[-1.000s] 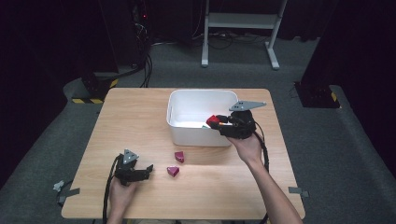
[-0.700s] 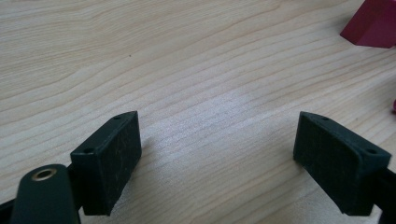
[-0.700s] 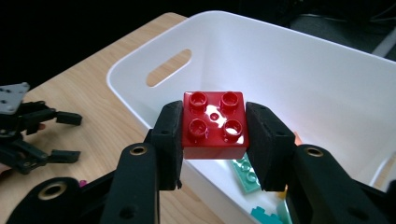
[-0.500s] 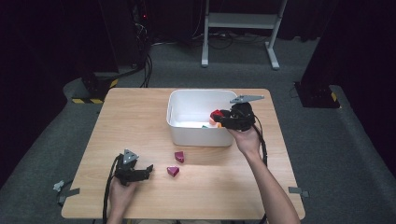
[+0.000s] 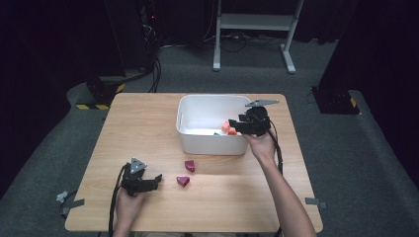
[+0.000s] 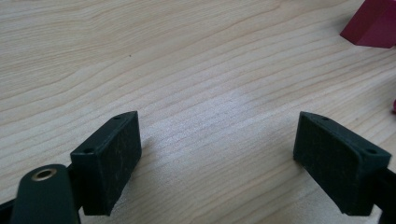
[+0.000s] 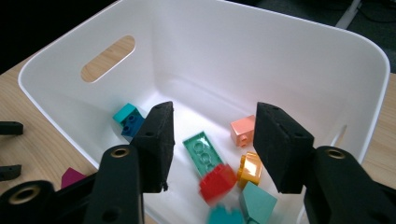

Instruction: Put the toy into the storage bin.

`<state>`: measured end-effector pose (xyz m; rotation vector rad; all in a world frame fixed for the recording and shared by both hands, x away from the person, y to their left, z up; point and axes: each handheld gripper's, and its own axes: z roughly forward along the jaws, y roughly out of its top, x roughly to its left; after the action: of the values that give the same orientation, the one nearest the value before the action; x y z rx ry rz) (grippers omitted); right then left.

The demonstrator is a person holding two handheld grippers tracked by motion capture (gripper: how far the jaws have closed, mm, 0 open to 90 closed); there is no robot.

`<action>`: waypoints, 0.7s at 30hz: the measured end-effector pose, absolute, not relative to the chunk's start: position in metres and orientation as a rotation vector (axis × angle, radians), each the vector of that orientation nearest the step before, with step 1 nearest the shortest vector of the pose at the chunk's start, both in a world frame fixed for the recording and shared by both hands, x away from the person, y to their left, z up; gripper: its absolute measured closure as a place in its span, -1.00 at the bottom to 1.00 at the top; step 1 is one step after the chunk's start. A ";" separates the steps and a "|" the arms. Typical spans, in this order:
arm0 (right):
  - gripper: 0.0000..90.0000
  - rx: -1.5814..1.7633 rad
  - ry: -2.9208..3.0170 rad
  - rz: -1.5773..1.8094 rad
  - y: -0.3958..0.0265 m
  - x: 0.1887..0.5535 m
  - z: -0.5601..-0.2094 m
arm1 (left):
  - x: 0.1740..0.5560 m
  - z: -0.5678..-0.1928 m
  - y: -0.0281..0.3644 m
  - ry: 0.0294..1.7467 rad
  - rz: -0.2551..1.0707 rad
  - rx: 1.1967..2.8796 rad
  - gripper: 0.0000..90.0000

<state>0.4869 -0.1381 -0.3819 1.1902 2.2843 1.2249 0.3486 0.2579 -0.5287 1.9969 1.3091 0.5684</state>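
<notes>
Left gripper (image 5: 157, 179) rests low at near left, jaws apart. Right gripper (image 5: 232, 126), far right, jaws just opening.

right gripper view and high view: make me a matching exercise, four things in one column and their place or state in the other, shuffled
Things:
1. red brick
2. white bin
3. left tongs
4. two maroon blocks

Places or states:
A. open, low over bare wood
B. on the table in front of the bin
C. blurred, below the right tongs, inside the bin
D. holds several coloured bricks

Pairs: 1-C, 2-D, 3-A, 4-B
</notes>
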 end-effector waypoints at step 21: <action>0.06 1.065 2.236 1.357 -0.153 0.424 -0.379 | 0.349 -0.528 0.259 1.311 0.553 1.990 -0.66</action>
<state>0.4242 -0.1531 -0.3789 1.0651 2.2365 1.3569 0.3491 0.2594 -0.5283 1.9902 1.3108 0.5532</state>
